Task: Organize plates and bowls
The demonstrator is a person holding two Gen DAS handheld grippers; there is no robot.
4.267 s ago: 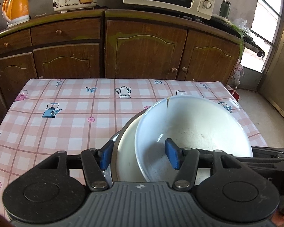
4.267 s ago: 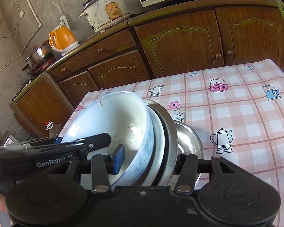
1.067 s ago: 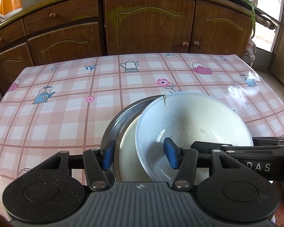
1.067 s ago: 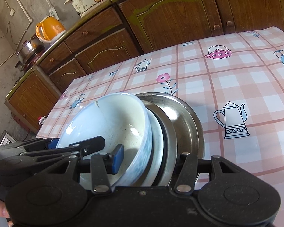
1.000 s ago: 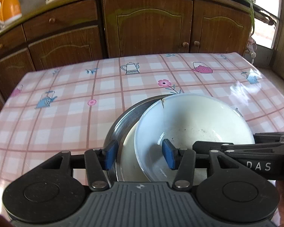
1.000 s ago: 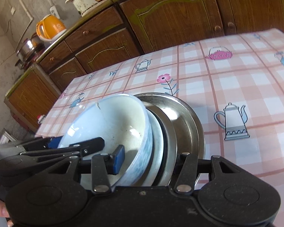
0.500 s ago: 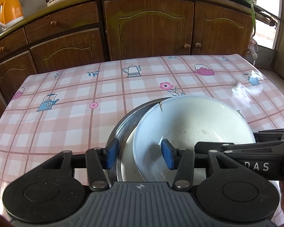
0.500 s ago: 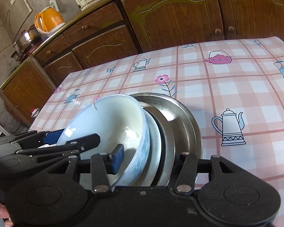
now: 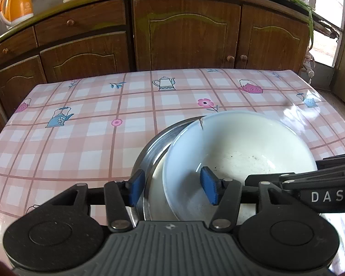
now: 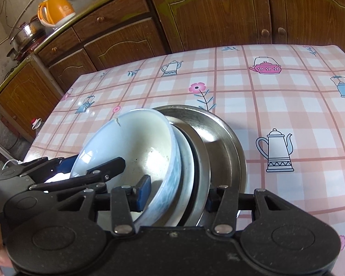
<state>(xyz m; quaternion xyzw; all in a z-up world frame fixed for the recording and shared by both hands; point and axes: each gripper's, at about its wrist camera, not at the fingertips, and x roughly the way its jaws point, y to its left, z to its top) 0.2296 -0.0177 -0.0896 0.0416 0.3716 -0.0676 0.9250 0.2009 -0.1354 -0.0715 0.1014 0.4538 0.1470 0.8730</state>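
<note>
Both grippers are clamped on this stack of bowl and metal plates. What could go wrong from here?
1. The white bowl sits tilted and off-centre in the stack; it may slide if either gripper loosens.
2. Its rim has a crack; squeeze from the left gripper could worsen it.
3. The right gripper spans the bowl and the steel plates together; uneven lowering onto the checked tablecloth may shift them apart.

Right gripper [image 9: 326,195] lettering: I am reading "DAS" in white, at the right, near me.
</note>
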